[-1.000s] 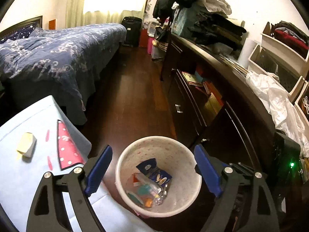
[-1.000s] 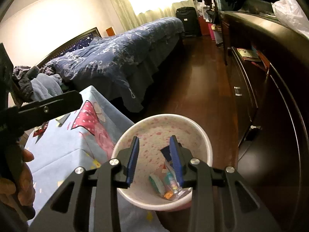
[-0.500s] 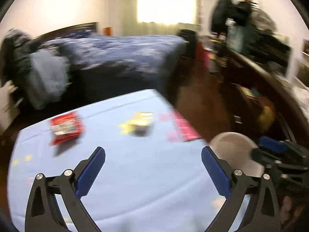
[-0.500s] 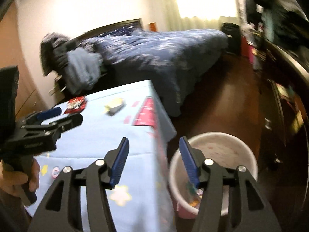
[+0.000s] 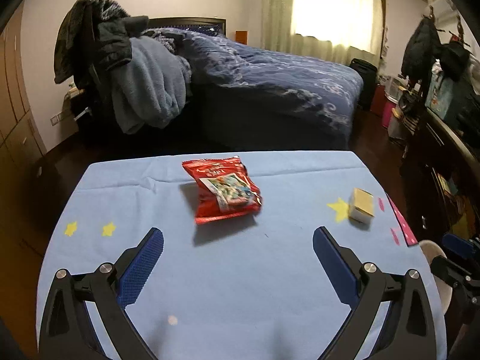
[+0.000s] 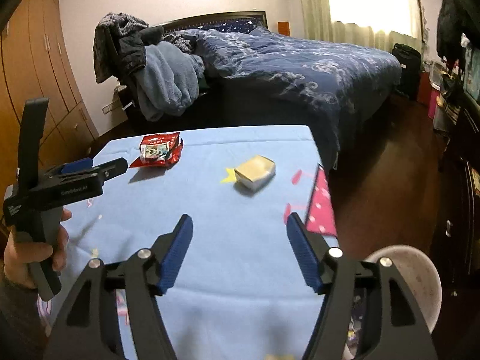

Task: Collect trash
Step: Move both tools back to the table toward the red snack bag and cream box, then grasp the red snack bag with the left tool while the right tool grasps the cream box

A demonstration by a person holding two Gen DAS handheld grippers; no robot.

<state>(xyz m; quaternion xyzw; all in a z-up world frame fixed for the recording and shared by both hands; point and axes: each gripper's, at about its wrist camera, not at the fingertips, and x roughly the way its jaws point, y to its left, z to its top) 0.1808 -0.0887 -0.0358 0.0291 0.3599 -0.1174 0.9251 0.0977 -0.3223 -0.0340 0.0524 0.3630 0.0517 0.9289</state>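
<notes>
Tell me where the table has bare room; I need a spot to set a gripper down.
Bare blue cloth spans the near half of the table, in front of the red snack packet and yellow box, and a strip lies between the two. The far edge is crowded by the packet, the right edge by the box.

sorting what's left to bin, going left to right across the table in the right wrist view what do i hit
left tongs → red snack packet → small yellow box → pink patch on the cloth → white bin just off the table's right edge

Window (image 5: 333,9) glare, dim blurred fisheye edges
</notes>
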